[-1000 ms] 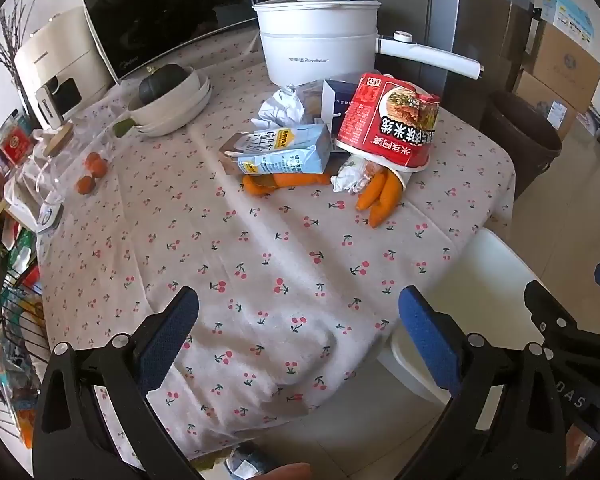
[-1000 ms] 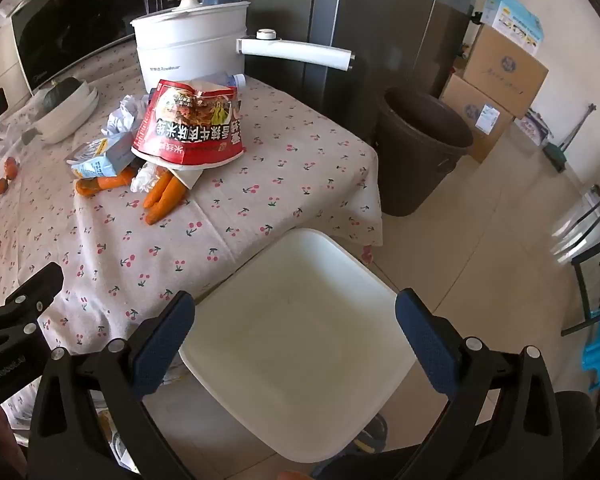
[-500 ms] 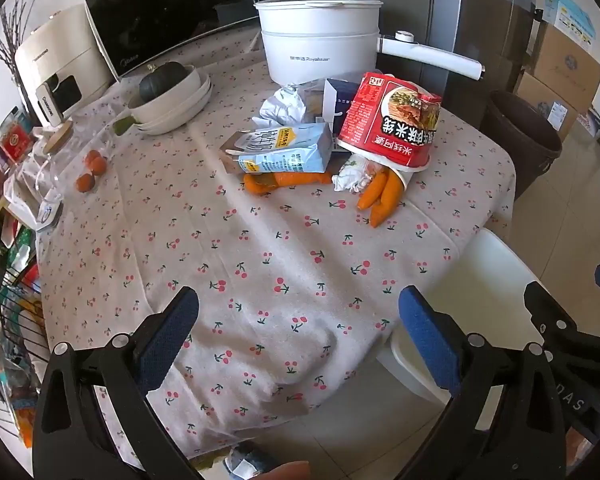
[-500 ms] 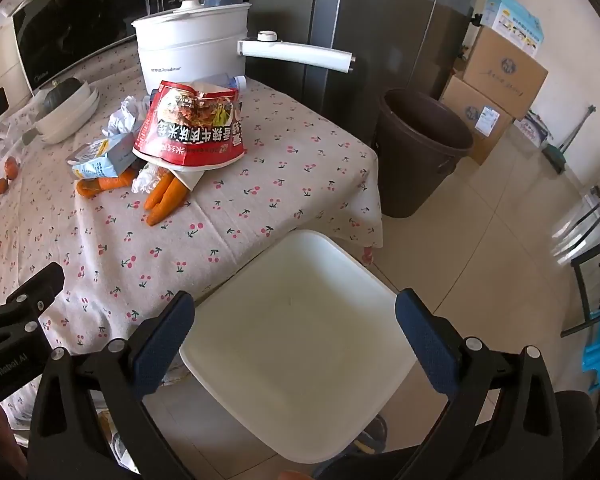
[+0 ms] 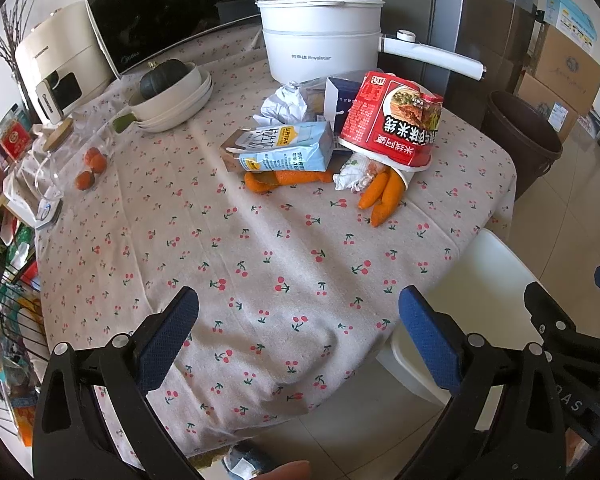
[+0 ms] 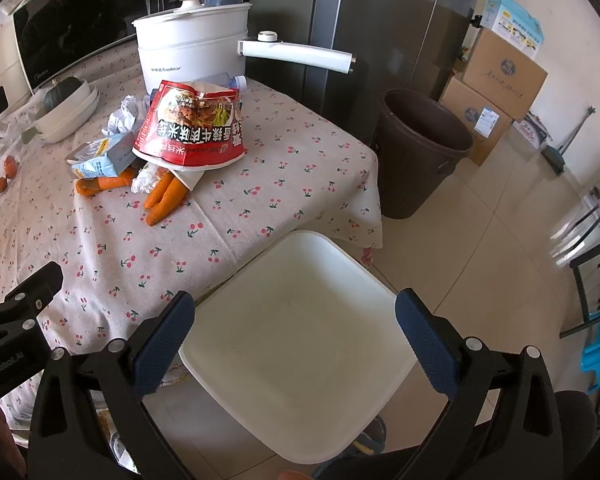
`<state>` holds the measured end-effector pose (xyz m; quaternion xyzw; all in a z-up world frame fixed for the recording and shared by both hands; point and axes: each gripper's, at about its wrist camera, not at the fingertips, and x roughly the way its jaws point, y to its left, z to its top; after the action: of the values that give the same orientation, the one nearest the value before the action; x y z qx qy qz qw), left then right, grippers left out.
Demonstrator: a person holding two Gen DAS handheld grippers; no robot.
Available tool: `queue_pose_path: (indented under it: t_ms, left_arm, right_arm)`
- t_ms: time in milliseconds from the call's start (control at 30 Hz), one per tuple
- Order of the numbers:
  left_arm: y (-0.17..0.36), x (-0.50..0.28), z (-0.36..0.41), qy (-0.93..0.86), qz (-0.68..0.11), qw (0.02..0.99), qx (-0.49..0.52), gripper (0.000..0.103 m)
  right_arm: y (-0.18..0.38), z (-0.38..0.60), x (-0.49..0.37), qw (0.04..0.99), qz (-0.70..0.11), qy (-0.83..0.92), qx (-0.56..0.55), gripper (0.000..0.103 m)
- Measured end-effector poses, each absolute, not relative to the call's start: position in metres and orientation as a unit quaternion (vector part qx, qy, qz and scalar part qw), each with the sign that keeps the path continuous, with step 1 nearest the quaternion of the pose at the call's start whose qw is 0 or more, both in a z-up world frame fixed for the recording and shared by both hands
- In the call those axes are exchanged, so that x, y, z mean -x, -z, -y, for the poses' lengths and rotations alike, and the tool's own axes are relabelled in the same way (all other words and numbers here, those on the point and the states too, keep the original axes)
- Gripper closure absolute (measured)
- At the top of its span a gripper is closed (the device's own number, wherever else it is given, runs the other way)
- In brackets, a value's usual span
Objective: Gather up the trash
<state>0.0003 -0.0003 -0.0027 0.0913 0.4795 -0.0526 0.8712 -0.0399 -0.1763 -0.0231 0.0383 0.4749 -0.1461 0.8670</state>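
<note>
A pile of trash lies at the far side of the cherry-print tablecloth (image 5: 260,264): a red instant-noodle tub (image 5: 392,122) (image 6: 192,128) on its side, a blue-and-white milk carton (image 5: 284,148) (image 6: 100,156), crumpled white paper (image 5: 284,104), a small wrapper (image 5: 352,170) and orange carrots (image 5: 382,196) (image 6: 164,196). A dark brown trash bin (image 6: 420,152) (image 5: 520,136) stands on the floor beyond the table's right corner. My left gripper (image 5: 298,328) hangs open over the near table edge. My right gripper (image 6: 294,330) is open above a white chair seat (image 6: 300,336). Both hold nothing.
A white electric pot (image 5: 320,44) with a long handle (image 5: 432,56) stands behind the pile. Stacked bowls holding a dark squash (image 5: 168,96), a glass jar (image 5: 60,152), small oranges (image 5: 90,166) and a microwave (image 5: 160,12) fill the left. Cardboard boxes (image 6: 496,88) sit beyond the bin.
Both views have shifted only slightly; the table and pile sit a touch lower in the left wrist frame. Both grippers stay open, nothing has been taken hold of.
</note>
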Motion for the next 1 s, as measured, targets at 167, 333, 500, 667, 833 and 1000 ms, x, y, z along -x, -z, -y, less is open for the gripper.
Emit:
queue_pose_path:
  t_ms: [167, 333, 500, 667, 833, 1000]
  left_arm:
    - [0.004, -0.0003, -0.001, 0.052, -0.481, 0.871, -0.089, 0.007]
    - [0.0034, -0.0011, -0.001, 0.052, -0.48, 0.871, -0.089, 0.007]
    - [0.0028, -0.0014, -0.0015, 0.051, -0.482, 0.87, -0.088, 0.007]
    - [0.0024, -0.0019, -0.0022, 0.05, -0.482, 0.87, -0.087, 0.007]
    - [0.0021, -0.0019, -0.0027, 0.052, -0.483, 0.87, -0.086, 0.007]
    - [0.0022, -0.0018, -0.0024, 0.052, -0.482, 0.87, -0.086, 0.007]
  right_arm:
    - [0.022, 0.1755, 0.0395, 0.867, -0.475, 0.146, -0.037, 0.005]
    - [0.0225, 0.1755, 0.04, 0.867, -0.475, 0.145, -0.038, 0.006]
    - [0.0231, 0.1753, 0.0401, 0.867, -0.475, 0.144, -0.038, 0.005]
    - [0.0245, 0.1727, 0.0401, 0.868, -0.475, 0.143, -0.037, 0.006]
    - [0.0244, 0.1728, 0.0398, 0.868, -0.475, 0.143, -0.038, 0.006]
    - [0.0245, 0.1729, 0.0399, 0.867, -0.475, 0.142, -0.038, 0.006]
